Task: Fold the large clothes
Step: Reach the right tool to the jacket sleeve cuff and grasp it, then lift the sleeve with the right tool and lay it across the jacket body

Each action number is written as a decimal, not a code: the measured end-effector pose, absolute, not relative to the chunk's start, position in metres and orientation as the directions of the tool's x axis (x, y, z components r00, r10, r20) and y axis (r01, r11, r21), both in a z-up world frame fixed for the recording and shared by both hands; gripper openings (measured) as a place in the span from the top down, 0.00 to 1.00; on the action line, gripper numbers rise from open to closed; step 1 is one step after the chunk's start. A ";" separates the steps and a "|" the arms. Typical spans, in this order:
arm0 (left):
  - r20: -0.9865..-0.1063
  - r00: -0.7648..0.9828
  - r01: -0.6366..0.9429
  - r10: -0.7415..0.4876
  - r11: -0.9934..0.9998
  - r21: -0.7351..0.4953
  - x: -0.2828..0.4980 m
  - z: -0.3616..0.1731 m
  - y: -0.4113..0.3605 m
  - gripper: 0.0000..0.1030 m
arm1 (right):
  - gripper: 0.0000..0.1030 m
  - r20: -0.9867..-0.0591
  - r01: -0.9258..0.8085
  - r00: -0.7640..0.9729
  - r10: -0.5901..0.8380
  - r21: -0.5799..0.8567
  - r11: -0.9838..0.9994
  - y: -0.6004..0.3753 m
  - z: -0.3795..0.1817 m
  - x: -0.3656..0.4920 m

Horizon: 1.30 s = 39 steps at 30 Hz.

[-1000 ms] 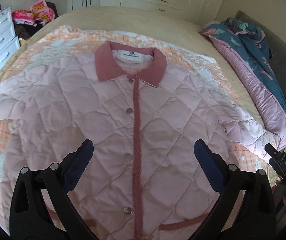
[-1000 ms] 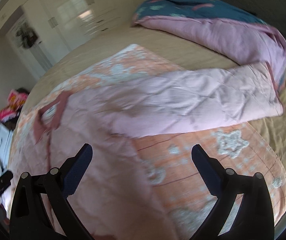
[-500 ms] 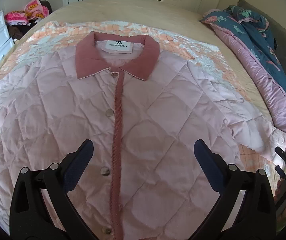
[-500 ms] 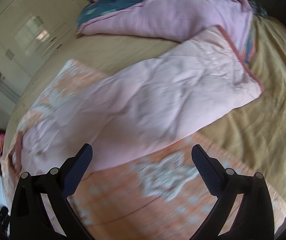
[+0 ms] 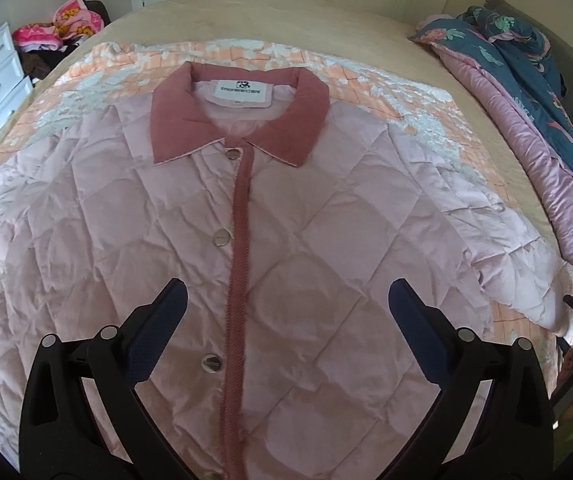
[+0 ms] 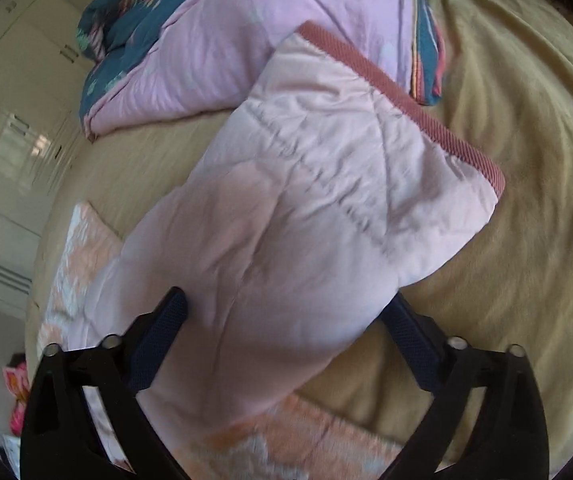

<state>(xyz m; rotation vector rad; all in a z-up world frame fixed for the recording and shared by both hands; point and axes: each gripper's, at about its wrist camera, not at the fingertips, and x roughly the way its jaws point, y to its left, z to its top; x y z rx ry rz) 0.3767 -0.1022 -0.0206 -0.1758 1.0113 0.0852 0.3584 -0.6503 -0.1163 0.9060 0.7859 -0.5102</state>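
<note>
Duvet (image 6: 222, 40) beside jacket sleeve (image 6: 306, 208)

The left gripper (image 5: 286, 304) is hanging tilted downward with its jaws spread wide and nothing caught between them. The right gripper (image 6: 286, 312) is pointing steeply down too, and its jaws are closing, one finger on each side of the pale pink sleeve (image 6: 306, 208) between them, pads not yet pressing in.

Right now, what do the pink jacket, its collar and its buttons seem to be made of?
Jacket: thin quilted padded fabric with slight sheen, likely synthetic; diamond stitching, puffy creases. Collar: darker matte ribbed cloth, maybe corduroy. Buttons: shiny, metal-looking snaps, though possibly coated plastic.
</note>
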 end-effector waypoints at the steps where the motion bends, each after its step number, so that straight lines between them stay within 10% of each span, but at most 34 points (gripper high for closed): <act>1: -0.847 0.532 -0.151 -0.011 0.983 -0.107 0.376 -0.019 -0.101 0.08 | 0.29 -0.772 0.685 0.631 -0.076 0.509 0.521 -0.652 -0.115 0.356; 3: -0.840 0.542 -0.150 -0.007 0.983 -0.106 0.373 -0.015 -0.097 0.08 | 0.59 -0.740 0.659 0.669 -0.069 0.547 0.517 -0.654 -0.110 0.351; 8: -0.832 0.555 -0.146 -0.016 0.982 -0.116 0.364 -0.006 -0.087 0.08 | 0.81 -0.617 0.513 0.783 -0.084 0.563 0.648 -0.629 -0.063 0.342; 39: -0.704 0.690 -0.097 -0.169 0.942 -0.322 0.323 0.092 0.017 0.08 | 0.84 -0.366 -0.017 0.924 0.109 0.247 0.969 -0.395 0.159 0.361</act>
